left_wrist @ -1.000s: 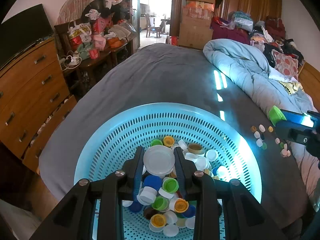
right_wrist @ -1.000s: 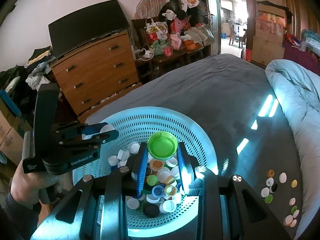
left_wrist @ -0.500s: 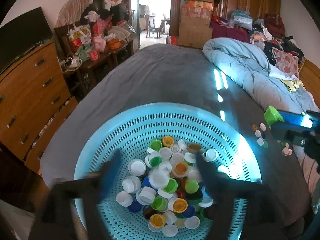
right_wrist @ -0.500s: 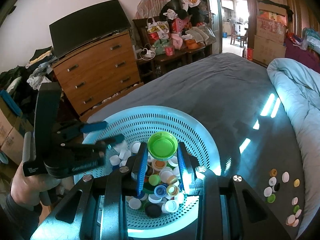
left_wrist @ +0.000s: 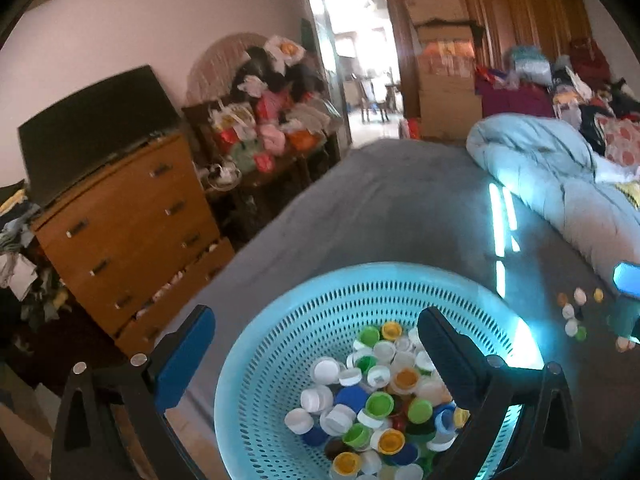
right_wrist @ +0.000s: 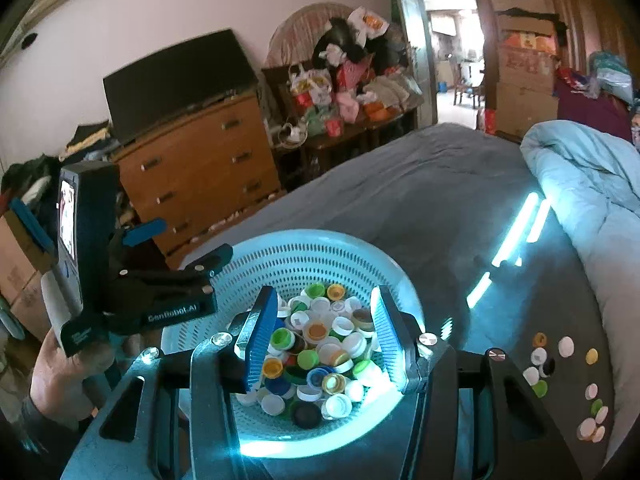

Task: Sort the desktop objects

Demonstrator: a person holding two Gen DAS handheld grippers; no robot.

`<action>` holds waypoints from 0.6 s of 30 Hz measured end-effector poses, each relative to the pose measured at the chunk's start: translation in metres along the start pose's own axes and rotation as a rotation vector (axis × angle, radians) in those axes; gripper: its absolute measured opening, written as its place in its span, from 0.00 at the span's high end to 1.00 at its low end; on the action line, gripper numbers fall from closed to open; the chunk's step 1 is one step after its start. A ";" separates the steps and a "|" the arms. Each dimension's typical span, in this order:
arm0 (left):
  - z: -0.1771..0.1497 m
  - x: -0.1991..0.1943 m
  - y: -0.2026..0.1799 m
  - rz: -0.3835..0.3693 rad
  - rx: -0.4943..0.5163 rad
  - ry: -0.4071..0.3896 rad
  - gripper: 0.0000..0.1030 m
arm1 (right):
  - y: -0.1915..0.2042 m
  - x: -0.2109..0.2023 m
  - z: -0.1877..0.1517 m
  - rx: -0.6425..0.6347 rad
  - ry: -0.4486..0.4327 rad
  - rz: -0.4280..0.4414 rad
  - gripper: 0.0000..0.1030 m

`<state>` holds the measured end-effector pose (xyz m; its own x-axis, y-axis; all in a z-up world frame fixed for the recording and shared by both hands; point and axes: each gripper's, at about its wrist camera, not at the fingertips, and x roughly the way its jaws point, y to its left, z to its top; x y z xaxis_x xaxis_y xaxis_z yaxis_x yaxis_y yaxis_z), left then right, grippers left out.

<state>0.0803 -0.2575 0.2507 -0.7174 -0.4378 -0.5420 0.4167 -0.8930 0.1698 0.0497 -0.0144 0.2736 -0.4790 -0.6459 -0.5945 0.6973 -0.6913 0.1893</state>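
Nearest, the right tongs (right_wrist: 324,332) hang over the basket (right_wrist: 280,252), jaws opening, nothing between them but the heap of caps (right_wrist: 320,348) below. The left tongs (left_wrist: 316,348) are spread wide and opening, empty, one blue pad outside the basket's rim and the other above the caps. In the right view a hand (right_wrist: 64,376) holds the left tool beside the basket's left edge. The pale blue, perforated basket sits on the grey bed (right_wrist: 420,184). To its right, loose caps (right_wrist: 560,372) lie scattered on the bed, well apart from the basket. Beyond them lies a light blue quilt (right_wrist: 588,172). Farther left stands a wooden dresser (right_wrist: 200,168) with a dark screen (right_wrist: 176,80) on top.
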 end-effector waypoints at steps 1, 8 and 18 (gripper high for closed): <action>-0.001 -0.005 0.000 0.042 -0.002 -0.016 0.00 | -0.002 -0.009 -0.005 0.002 -0.016 -0.005 0.57; -0.002 -0.042 -0.013 0.177 -0.021 -0.100 0.00 | -0.027 -0.050 -0.058 0.039 -0.033 -0.088 0.55; 0.001 -0.084 -0.076 0.110 0.093 -0.160 0.00 | -0.105 -0.098 -0.161 0.240 0.042 -0.207 0.55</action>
<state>0.1082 -0.1527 0.2846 -0.7529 -0.5373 -0.3801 0.4494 -0.8416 0.2995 0.1089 0.1733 0.1863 -0.5715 -0.4735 -0.6702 0.4396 -0.8663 0.2372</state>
